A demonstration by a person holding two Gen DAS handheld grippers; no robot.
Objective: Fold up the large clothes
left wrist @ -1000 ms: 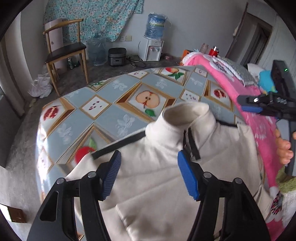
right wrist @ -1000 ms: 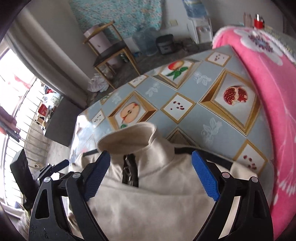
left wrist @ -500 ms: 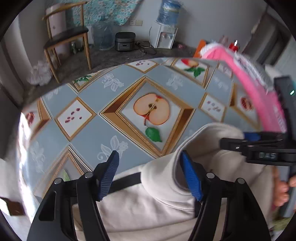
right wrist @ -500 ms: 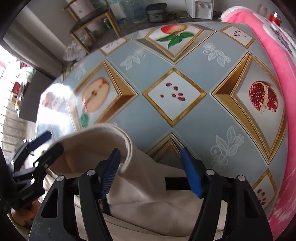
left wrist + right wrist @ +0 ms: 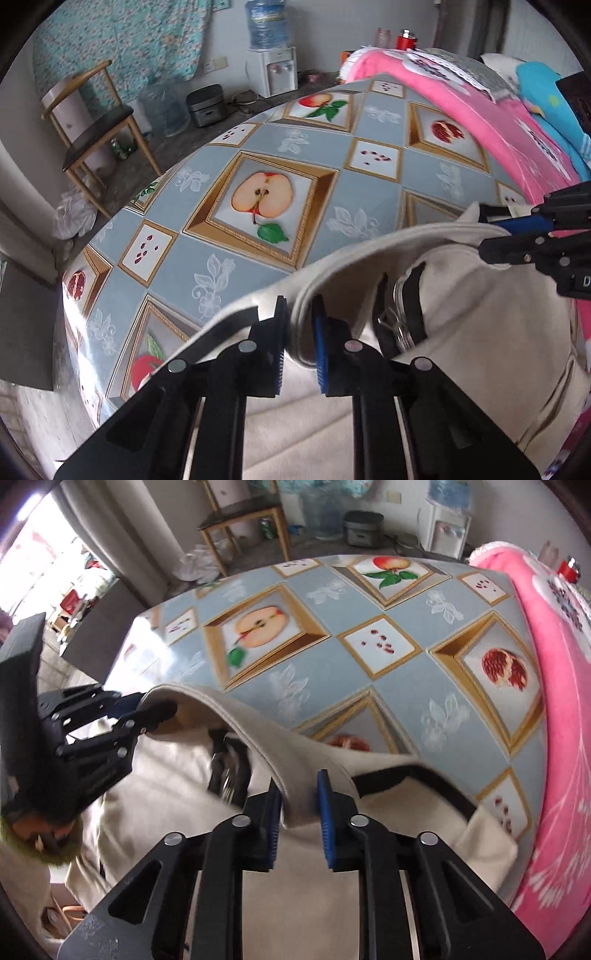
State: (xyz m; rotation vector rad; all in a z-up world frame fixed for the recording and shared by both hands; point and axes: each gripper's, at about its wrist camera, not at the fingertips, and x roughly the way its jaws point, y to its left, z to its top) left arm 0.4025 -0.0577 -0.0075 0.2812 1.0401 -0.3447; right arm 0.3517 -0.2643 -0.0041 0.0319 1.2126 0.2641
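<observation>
A cream zip-up jacket (image 5: 461,314) lies on the fruit-patterned table (image 5: 332,184) with its high collar lifted off the surface. My left gripper (image 5: 299,314) has its jaws closing, and the pads press on the left end of the collar (image 5: 369,251). In the right wrist view my right gripper (image 5: 299,794) is closing too, pinching the right end of the collar (image 5: 258,734). The black zipper (image 5: 399,314) runs down between them. Each gripper shows in the other's view: the right gripper (image 5: 517,229) and the left gripper (image 5: 140,709) both bite the collar rim.
A pink blanket (image 5: 480,122) is heaped along the table's right side, close to the right gripper. Beyond the far table edge stand a wooden chair (image 5: 92,122), a water dispenser (image 5: 273,70) and a rice cooker (image 5: 207,103) on the floor.
Both grippers came forward and down to the collar and went from wide open to closed on it. The collar now stands stretched between them.
</observation>
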